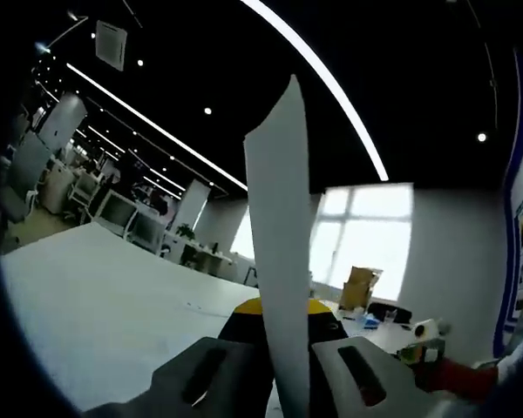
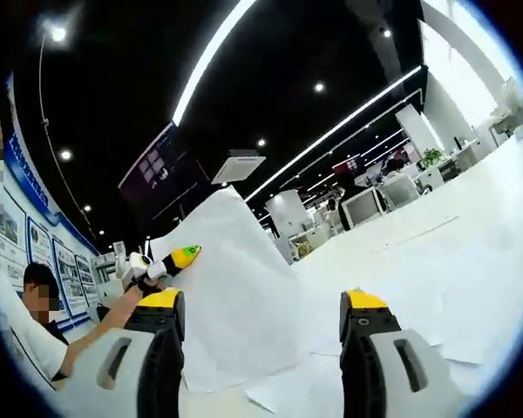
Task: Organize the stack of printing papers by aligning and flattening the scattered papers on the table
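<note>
A white sheaf of printing paper stands edge-on between the jaws of my left gripper, which is shut on it; the paper rises well above the yellow tips. In the right gripper view the same paper tilts up off the white table, and the left gripper holds its upper left edge, with a person's arm behind it. My right gripper is open, its jaws wide apart on either side of the raised paper's lower part and touching nothing. More loose sheets lie flat and overlapping on the table to the right.
The white table stretches away to the left. At its far end are a cardboard box and a roll of tape. A seated person is at the left. Office desks and monitors stand behind.
</note>
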Demonstrator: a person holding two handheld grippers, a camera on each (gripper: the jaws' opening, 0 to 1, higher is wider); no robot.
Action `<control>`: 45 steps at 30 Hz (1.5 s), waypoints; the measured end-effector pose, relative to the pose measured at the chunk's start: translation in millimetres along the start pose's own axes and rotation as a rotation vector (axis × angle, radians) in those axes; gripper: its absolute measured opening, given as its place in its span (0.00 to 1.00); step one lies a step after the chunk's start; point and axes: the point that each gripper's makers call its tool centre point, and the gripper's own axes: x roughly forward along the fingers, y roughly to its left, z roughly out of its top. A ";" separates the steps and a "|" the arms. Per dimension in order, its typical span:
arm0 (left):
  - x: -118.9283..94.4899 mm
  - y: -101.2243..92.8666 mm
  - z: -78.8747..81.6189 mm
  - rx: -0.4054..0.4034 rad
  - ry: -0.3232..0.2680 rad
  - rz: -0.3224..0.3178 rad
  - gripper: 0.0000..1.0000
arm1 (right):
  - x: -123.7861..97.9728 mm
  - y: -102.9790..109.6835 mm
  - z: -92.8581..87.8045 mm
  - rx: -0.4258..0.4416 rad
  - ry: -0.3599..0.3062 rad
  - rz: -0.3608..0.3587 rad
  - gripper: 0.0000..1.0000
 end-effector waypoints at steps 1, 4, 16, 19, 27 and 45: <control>-0.5 0.5 0.3 0.005 0.000 0.000 0.06 | -1.5 -1.3 0.9 -0.008 0.007 -0.004 0.68; -2.1 1.7 1.4 0.012 -0.004 0.001 0.06 | -6.6 -7.5 3.4 -0.047 0.029 -0.029 0.68; -8.8 6.6 -3.0 0.016 0.010 0.022 0.05 | -22.1 -21.5 11.5 -0.154 0.122 -0.078 0.73; -10.6 10.0 -3.5 0.021 0.015 0.031 0.05 | -26.1 -24.6 13.3 -0.164 0.132 -0.089 0.73; -13.7 23.2 -3.7 0.136 0.061 0.066 0.06 | -40.9 -38.5 17.0 -0.181 0.151 -0.129 0.73; -34.2 57.7 -27.9 0.333 0.160 0.156 0.06 | -55.9 -54.7 10.6 -0.169 0.182 -0.176 0.72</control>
